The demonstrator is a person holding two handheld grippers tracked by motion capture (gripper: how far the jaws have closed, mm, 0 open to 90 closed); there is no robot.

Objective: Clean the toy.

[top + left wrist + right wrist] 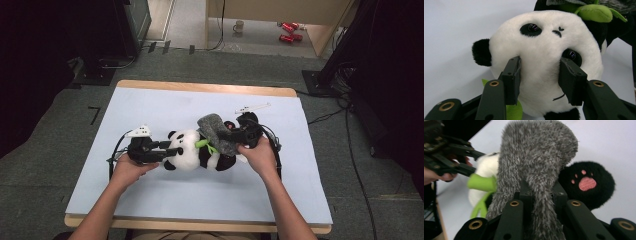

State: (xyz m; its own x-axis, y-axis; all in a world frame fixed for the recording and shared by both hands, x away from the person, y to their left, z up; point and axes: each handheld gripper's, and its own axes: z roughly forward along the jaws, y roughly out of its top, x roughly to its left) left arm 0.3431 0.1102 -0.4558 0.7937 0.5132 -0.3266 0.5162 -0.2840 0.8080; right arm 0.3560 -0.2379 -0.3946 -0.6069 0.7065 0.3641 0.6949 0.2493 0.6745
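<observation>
High view: panda plush point(192, 152) lies mid-table point(150, 200), nearer the front edge. Left gripper point(167, 148) clamps its white head; right gripper point(231, 131) pinches the grey furry cloth point(216, 131) draped over the panda's body.

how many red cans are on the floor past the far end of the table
2. Both lie on their sides on the pale floor beyond the table's far right corner: one red can farther back, the other red can just in front of it. More may be hidden.
</observation>
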